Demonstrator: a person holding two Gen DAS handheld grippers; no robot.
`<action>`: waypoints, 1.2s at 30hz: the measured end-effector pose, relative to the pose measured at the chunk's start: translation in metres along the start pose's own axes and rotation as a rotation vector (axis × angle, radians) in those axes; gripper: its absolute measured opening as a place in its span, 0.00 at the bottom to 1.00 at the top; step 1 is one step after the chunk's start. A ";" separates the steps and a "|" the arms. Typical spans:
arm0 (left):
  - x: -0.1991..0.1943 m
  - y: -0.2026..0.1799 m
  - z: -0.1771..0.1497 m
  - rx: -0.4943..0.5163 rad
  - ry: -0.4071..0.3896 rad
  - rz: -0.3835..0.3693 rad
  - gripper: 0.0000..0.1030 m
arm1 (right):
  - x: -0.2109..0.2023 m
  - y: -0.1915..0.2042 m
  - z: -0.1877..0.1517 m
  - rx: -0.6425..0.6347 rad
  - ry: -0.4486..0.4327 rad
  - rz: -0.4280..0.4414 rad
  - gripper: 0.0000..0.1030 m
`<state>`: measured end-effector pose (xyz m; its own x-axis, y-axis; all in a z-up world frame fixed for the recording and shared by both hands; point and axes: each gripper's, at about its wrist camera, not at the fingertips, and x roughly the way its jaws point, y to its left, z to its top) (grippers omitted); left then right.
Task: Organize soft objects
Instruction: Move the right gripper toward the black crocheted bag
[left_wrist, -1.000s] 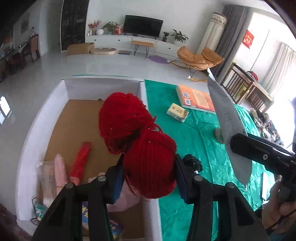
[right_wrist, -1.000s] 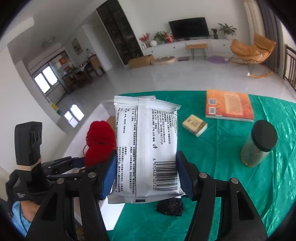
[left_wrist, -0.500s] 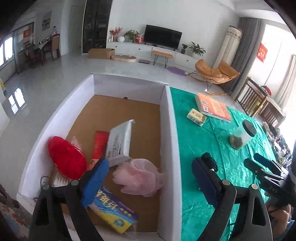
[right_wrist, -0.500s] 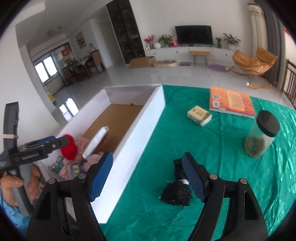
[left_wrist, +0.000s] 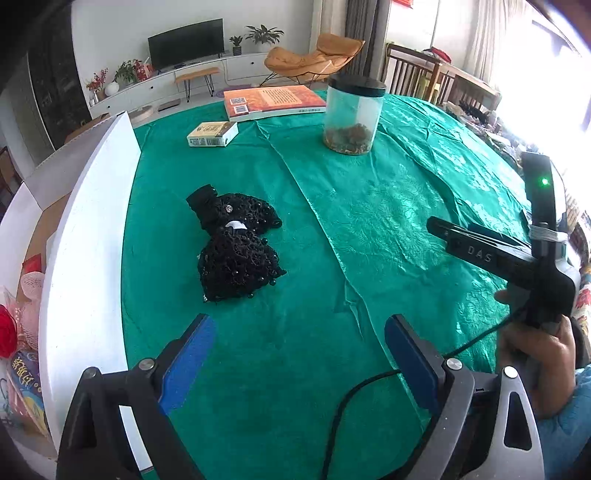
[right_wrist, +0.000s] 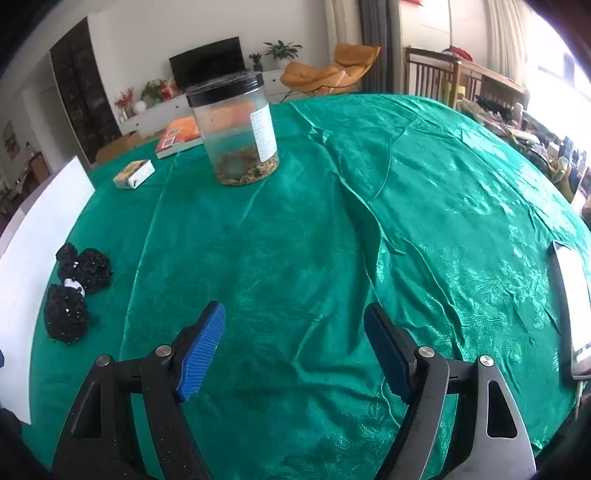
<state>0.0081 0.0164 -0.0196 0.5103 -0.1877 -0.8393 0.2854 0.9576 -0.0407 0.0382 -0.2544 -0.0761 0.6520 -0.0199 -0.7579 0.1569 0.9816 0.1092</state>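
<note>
My left gripper (left_wrist: 295, 354) is wide open with nothing between its blue pads (left_wrist: 186, 363). It hangs over the green cloth (left_wrist: 369, 206) that covers the table. My right gripper (right_wrist: 295, 347) is wide open too, and it holds nothing. It hangs over the same shiny, wrinkly cloth.

The black lacy thing (left_wrist: 232, 243) lies on the cloth, just ahead of my left gripper and near the white box (left_wrist: 85, 258). The box wall stands at the left edge of the cloth. Inside the box I can see a bit of red yarn (left_wrist: 6, 330) and something pink (left_wrist: 31, 284).

Farther back on the cloth sit a clear jar (left_wrist: 352, 116) with a black lid, a small pack (left_wrist: 212, 134) and an orange book (left_wrist: 273, 101).

Behind the table is a bright room with a TV (left_wrist: 186, 42), green plants (left_wrist: 263, 34) and an orange chair (left_wrist: 314, 59).
</note>
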 end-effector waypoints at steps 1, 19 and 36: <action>0.009 0.004 0.006 -0.024 0.001 0.028 0.90 | 0.002 -0.003 -0.001 0.021 0.011 0.014 0.78; 0.056 0.000 0.071 -0.022 -0.094 -0.166 0.91 | 0.000 -0.010 -0.004 0.083 -0.004 0.032 0.78; 0.106 0.048 0.030 -0.078 -0.031 0.085 0.98 | -0.010 0.038 -0.005 -0.106 -0.024 0.283 0.78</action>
<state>0.1002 0.0355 -0.0944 0.5554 -0.1106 -0.8242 0.1767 0.9842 -0.0130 0.0338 -0.2155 -0.0678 0.6761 0.2542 -0.6916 -0.1112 0.9631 0.2453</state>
